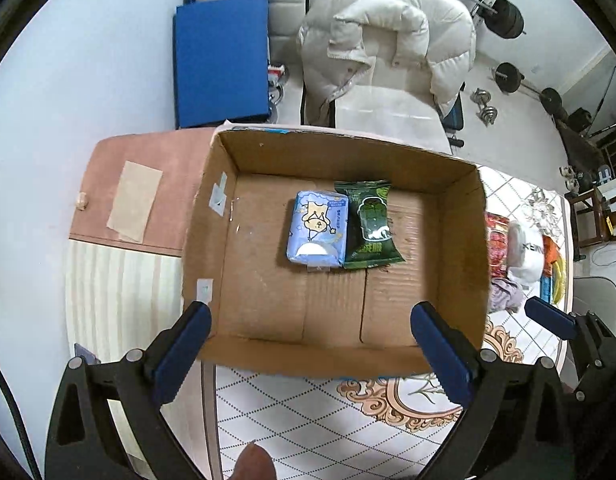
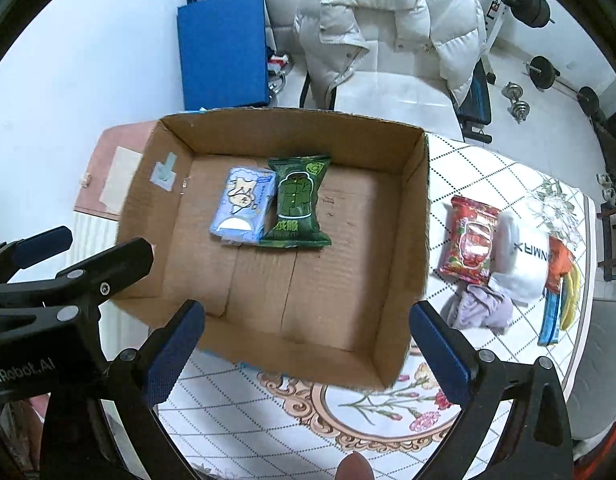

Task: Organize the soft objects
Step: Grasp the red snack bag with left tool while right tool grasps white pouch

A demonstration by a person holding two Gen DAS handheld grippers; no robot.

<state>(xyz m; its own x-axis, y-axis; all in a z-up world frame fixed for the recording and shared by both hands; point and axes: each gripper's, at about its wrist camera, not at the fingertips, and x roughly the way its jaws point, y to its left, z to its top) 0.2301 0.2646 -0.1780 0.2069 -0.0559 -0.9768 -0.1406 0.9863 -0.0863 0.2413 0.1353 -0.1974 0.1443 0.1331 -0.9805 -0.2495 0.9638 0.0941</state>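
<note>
Two packs in, a pile still out: your left gripper and right gripper both hang above the near wall of the cardboard box, jaws spread wide and holding nothing. On the box floor the pale blue tissue pack lies flat, touching the green snack bag beside it; both sit toward the far side, leaving most of the floor bare. Outside the box's right wall, on the patterned tablecloth, the rest waits in a loose cluster: a red snack bag, a white roll just against it, a crumpled lilac cloth in front, and orange, yellow and blue items at the far edge, too jumbled to name. You appear to be between placements, with the sorting roughly a third done. The next move likely calls for your right gripper to swing over the box wall to the red bag, nearest of the pile, and close gently across its puffy middle.
</note>
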